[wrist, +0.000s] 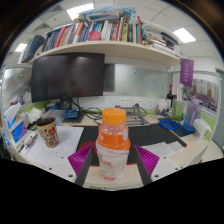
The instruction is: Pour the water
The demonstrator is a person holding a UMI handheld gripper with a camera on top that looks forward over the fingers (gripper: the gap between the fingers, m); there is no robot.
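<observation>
Upright clear plastic bottle point(113, 148) with round orange cap, seemingly pinched between gripper point(114, 160) magenta pads, patterned paper cup point(47, 131) on desk

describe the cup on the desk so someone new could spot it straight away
Start at the big dark monitor under the bookshelf, then drop to the white desk below it. The patterned paper cup stands upright there, apart from the clear orange-capped plastic bottle held in the tool. It is the only open-topped container there.
</observation>
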